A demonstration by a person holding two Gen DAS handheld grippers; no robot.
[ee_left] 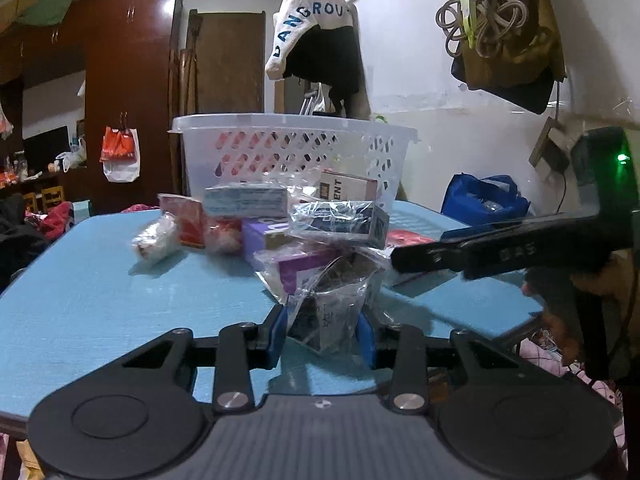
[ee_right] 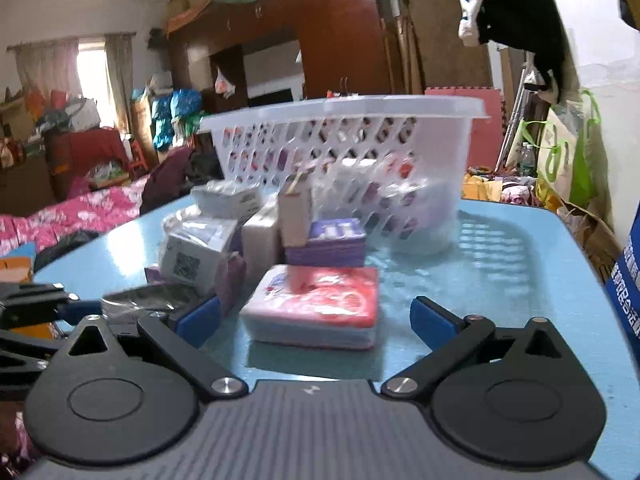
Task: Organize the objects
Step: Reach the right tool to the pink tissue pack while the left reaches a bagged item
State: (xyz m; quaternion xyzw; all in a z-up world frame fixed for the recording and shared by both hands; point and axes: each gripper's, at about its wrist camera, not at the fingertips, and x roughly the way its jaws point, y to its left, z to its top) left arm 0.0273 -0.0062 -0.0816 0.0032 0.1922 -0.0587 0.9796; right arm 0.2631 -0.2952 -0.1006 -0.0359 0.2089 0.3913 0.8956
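table (ee_left: 80, 288): smooth blue top, holds all | basket (ee_left: 288, 148): translucent white plastic, lattice walls, behind the pile | tissue pack (ee_right: 316, 304): soft, red-white, flat, clearest in the right view | left gripper (ee_left: 325, 336): clamped on crinkly clear-wrapped box (ee_left: 328, 316) | right gripper (ee_right: 316, 316): agape around the pack, not touching

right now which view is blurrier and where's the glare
Right wrist view is softer: the pink pack and white basket smear, and window light glares off the blue table. Left wrist view is sharper, with glints only on the plastic-wrapped box between the jaws; both bend straight edges, fisheye.
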